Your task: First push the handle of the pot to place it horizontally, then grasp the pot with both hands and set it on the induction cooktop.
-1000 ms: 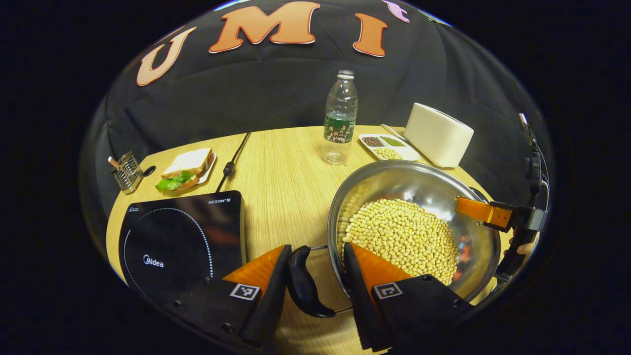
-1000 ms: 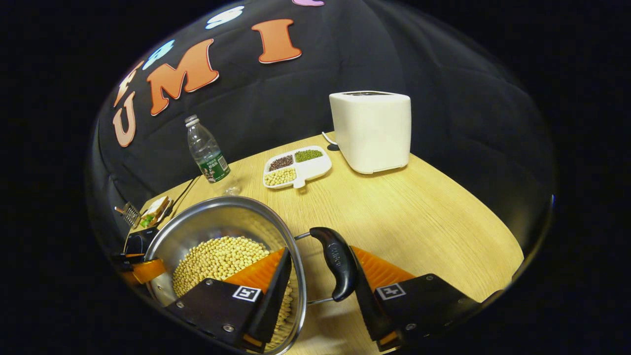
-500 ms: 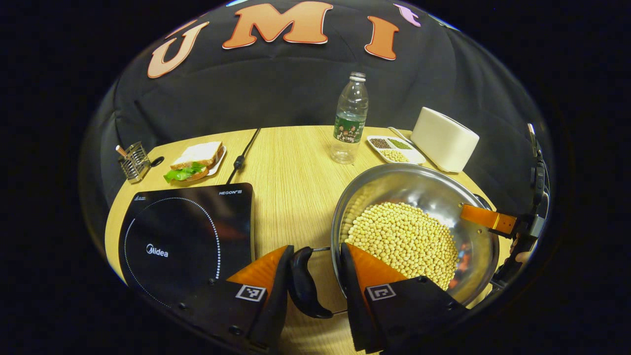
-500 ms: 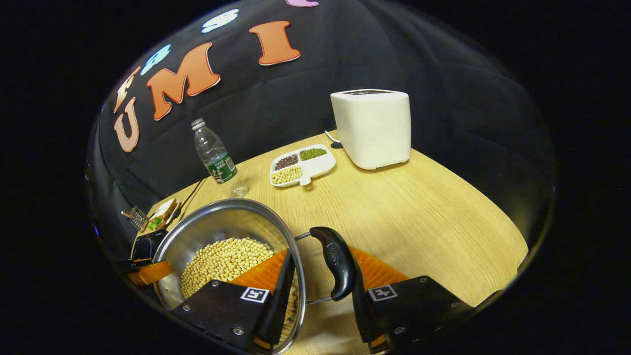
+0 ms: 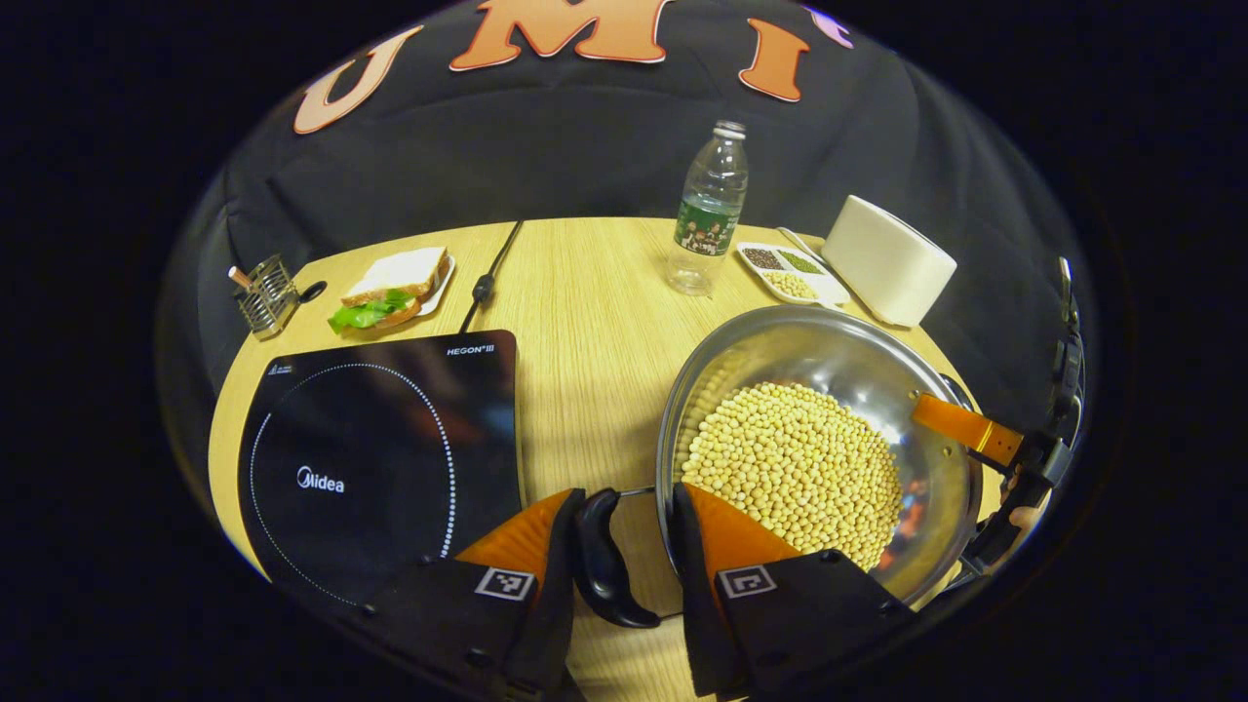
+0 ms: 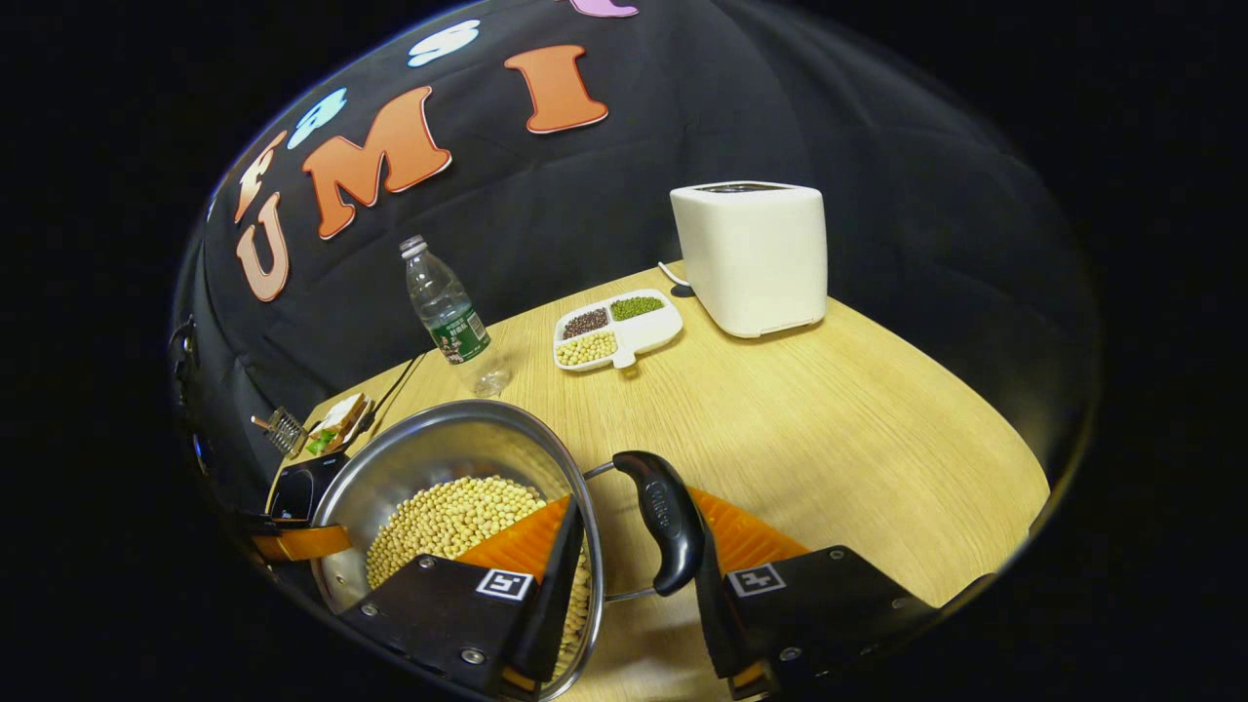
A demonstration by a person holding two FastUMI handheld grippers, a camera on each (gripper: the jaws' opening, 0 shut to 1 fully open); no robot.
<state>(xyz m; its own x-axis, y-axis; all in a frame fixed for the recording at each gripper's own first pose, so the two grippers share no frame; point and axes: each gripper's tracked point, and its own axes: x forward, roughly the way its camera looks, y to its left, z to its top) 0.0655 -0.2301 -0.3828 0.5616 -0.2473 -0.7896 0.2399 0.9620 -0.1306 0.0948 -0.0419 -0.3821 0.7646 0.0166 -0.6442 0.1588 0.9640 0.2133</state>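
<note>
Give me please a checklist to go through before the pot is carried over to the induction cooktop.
1. Left gripper closed across the left handle and the wall of the pot: ok.
2. Right gripper closed across the right handle and the pot wall: ok.
3. Induction cooktop surface free: ok.
4. Stretch of table between pot and cooktop free: ok.
5. Soybeans well below the rim: ok.
6. Pot bottom off the table: cannot tell.

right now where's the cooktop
In the left gripper view the cooktop lies on the table's near left, left of the pot, with the sandwich just behind it.
</note>
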